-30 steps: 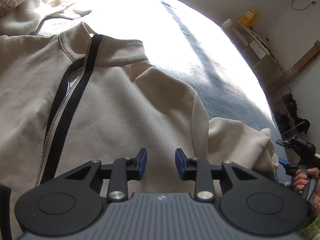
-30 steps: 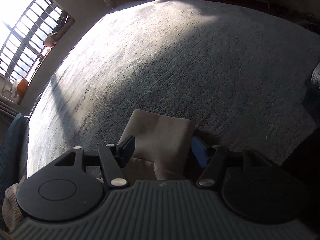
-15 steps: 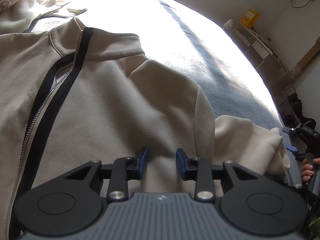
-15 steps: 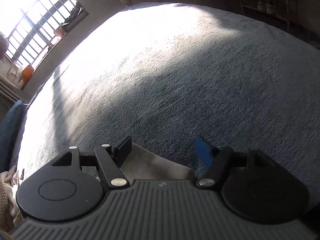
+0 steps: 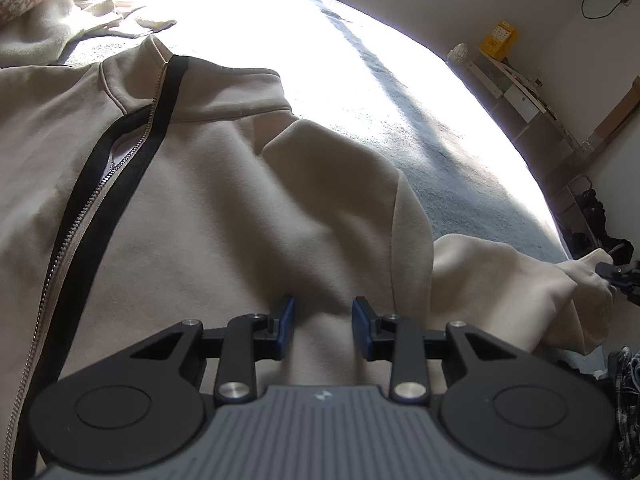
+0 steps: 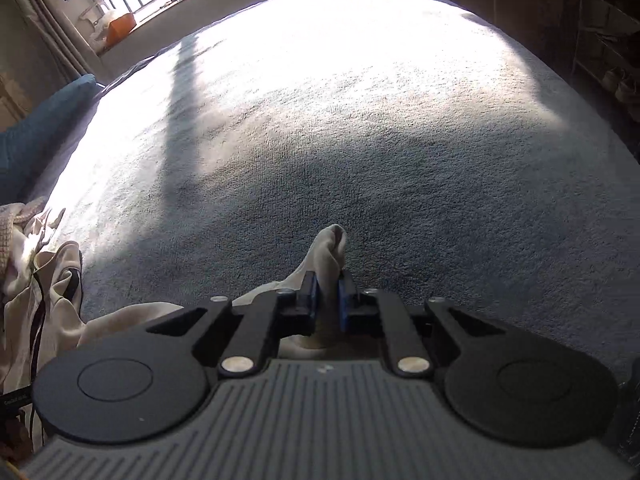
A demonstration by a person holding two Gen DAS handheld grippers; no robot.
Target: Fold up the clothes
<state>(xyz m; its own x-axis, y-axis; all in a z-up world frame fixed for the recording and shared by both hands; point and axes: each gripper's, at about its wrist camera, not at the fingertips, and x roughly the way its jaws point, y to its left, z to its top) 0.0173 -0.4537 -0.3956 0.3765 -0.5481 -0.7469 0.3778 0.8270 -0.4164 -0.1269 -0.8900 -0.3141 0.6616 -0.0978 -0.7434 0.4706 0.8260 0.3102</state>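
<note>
- We judge the fold barely begun: the jacket (image 5: 208, 216) lies spread flat under and ahead of our left gripper (image 5: 323, 330), zip (image 5: 120, 160) mostly done up, collar away from us
- Neither side is turned in yet, and the body has no crease across it
- Our right gripper (image 6: 327, 300) has its jaws closing on the cuff (image 6: 330, 248), and the cloth is pinched between the pads with a tuft poking out ahead
- The sleeve (image 5: 500, 280) runs off to the right of our left gripper to that cuff; we reckon it goes across the chest next
- Our left gripper has jaws part open, nothing between them, just over the chest; whether the tips touch the cloth we cannot tell
- Other clothes (image 5: 44, 16) lie heaped far left ahead of our left gripper, near the collar, and may crowd it
- The grey blanket (image 6: 400, 140) ahead of our right gripper is bare, with a shelf (image 5: 516, 92) beyond the edge
</note>
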